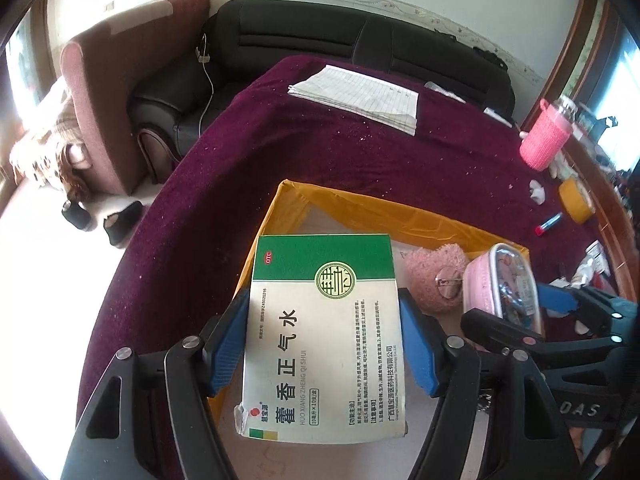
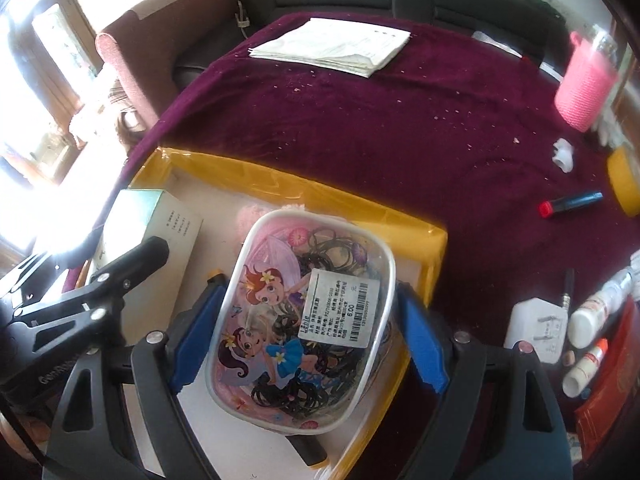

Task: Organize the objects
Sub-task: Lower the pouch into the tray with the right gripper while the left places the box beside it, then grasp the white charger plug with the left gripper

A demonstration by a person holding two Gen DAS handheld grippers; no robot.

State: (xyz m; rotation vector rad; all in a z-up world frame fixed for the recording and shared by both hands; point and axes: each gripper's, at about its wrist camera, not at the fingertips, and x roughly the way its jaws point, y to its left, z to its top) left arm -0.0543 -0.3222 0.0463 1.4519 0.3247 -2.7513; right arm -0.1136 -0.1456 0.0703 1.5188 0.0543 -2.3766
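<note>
My left gripper (image 1: 322,340) is shut on a green and white medicine box (image 1: 324,332) and holds it over the left side of a shallow yellow-rimmed cardboard box (image 1: 360,206). My right gripper (image 2: 308,336) is shut on a clear pouch of hair ties (image 2: 304,324) with cartoon girls on it, over the right side of the same box (image 2: 256,178). The pouch also shows in the left wrist view (image 1: 508,280). A fluffy pink item (image 1: 434,270) lies inside the box. The medicine box shows at the left in the right wrist view (image 2: 160,224).
On the purple tablecloth lie folded lined paper (image 2: 332,46), a pink-sleeved bottle (image 2: 588,80), a yellow tape roll (image 2: 624,182), a red-capped lipstick (image 2: 570,202), a white charger (image 2: 536,328) and small white bottles (image 2: 592,316). A black sofa (image 1: 320,44) stands behind the table.
</note>
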